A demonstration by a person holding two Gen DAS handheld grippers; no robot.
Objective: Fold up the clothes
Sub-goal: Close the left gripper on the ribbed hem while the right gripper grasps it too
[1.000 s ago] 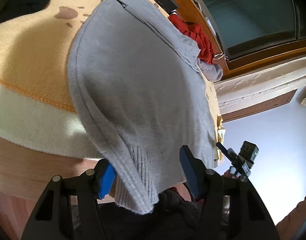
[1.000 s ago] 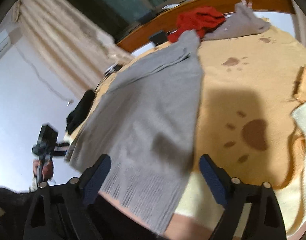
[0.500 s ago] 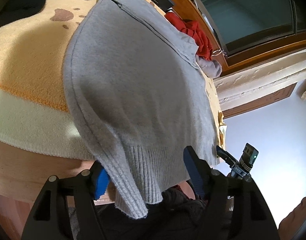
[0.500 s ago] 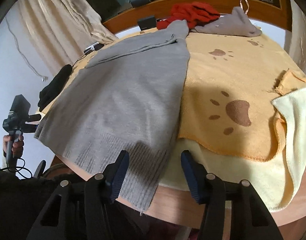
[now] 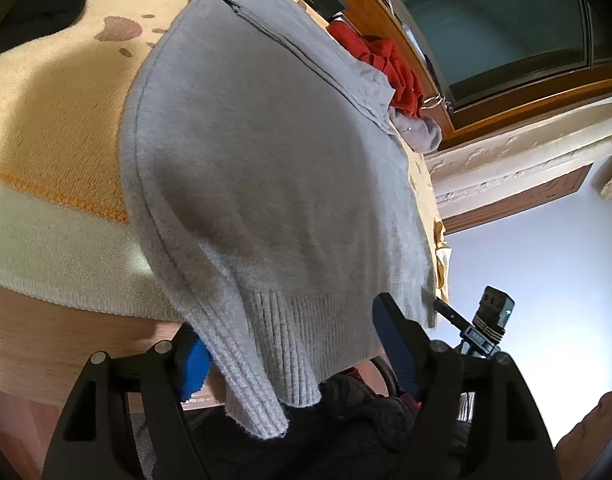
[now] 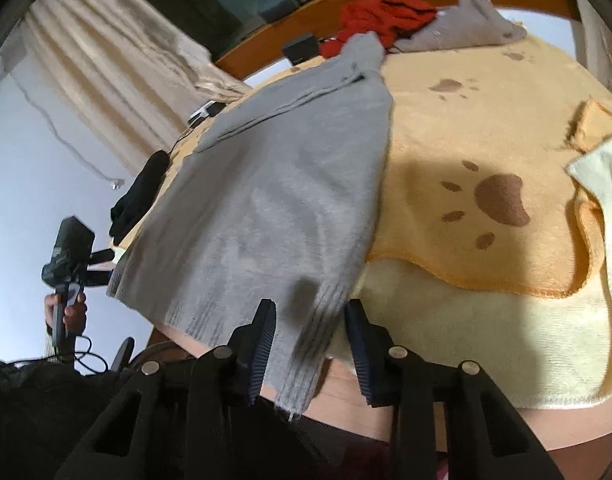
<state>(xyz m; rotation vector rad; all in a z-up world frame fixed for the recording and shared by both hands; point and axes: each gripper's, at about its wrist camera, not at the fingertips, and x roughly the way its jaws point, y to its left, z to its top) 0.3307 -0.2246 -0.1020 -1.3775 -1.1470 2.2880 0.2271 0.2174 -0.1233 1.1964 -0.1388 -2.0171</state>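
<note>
The grey knitted sweater (image 5: pixel 266 168) lies spread flat along the desk (image 6: pixel 425 400), neck end far from the hem, with its ribbed hem (image 5: pixel 306 320) drooping over the near edge. Both claws are spread and straddle that hem without pinching it: the left claw (image 5: pixel 294 344) at one hem corner, the right claw (image 6: pixel 309 344) at the other.

Judging from this, the step in hand is taking the hem. To do it well, each claw should close on the thick ribbing, not the thin body above it, catching both layers and matching the other's height so the fold line runs straight.

The knit is soft, limp and fine-gauged, ribbed only at the hem. Beside the sweater lies a fuzzy orange blanket (image 6: pixel 485 128) with brown paw prints; beyond the sweater's neck are a crumpled red garment (image 6: pixel 385 12) and another grey garment (image 6: pixel 465 28).
</note>
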